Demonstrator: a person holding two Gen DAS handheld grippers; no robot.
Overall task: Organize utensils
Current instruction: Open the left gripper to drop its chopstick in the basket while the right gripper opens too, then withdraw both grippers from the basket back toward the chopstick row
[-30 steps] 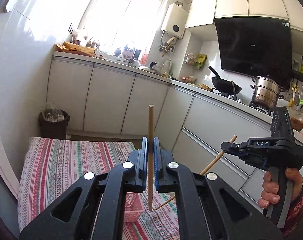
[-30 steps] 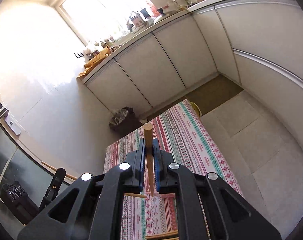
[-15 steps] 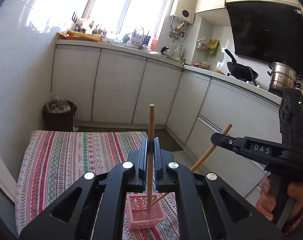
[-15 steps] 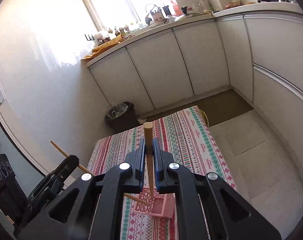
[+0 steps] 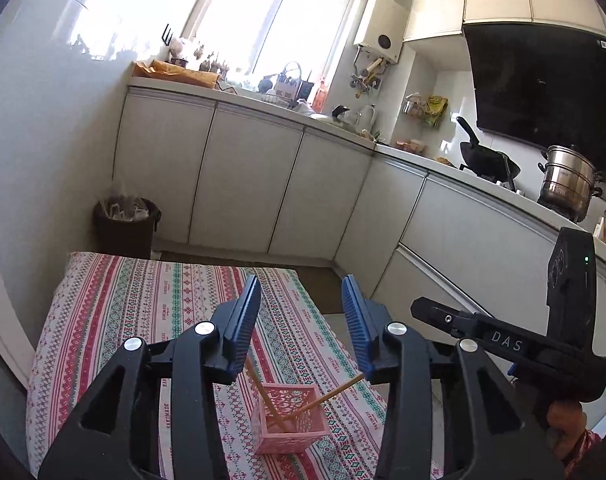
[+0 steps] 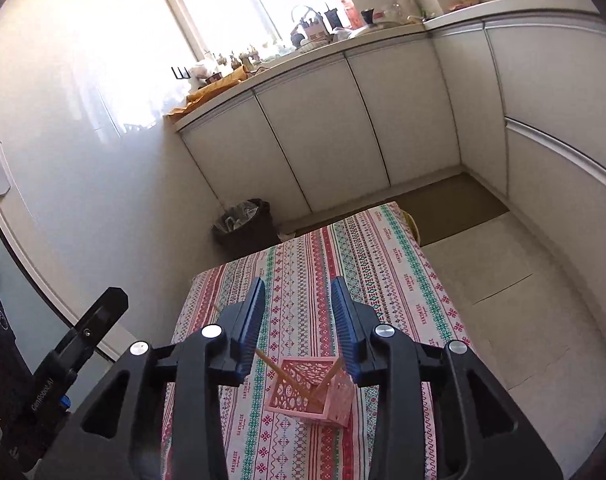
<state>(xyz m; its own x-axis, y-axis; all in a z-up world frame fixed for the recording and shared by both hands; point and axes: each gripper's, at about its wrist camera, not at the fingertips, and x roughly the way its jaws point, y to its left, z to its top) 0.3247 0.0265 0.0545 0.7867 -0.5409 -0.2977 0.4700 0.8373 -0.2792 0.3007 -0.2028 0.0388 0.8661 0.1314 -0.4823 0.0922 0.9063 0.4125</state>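
A pink lattice basket (image 5: 289,424) (image 6: 309,398) stands on the striped tablecloth (image 5: 143,300). Two wooden chopsticks lean crossed inside it: one (image 5: 263,392) (image 6: 283,376) tilts left, the other (image 5: 327,398) (image 6: 331,378) tilts right. My left gripper (image 5: 301,292) hangs just above the basket, its jaws opening and nothing pressed between the blue pads. My right gripper (image 6: 298,292) is also over the basket, jaws opening and not holding anything. Each gripper shows in the other's view: the right one (image 5: 423,308) at the right, the left one (image 6: 111,304) at the left.
The table (image 6: 383,248) fills the lower middle, with tiled floor (image 6: 523,320) to its right. A dark bin (image 5: 125,220) stands by the white cabinets (image 5: 243,184) beyond it. A pan (image 5: 487,160) and a steel pot (image 5: 569,184) sit on the stove. A hand (image 5: 563,424) holds the right gripper.
Both grippers were shut on upright chopsticks and have now opened. Both sticks dropped into the pink basket. Both grippers came down closer to the table.
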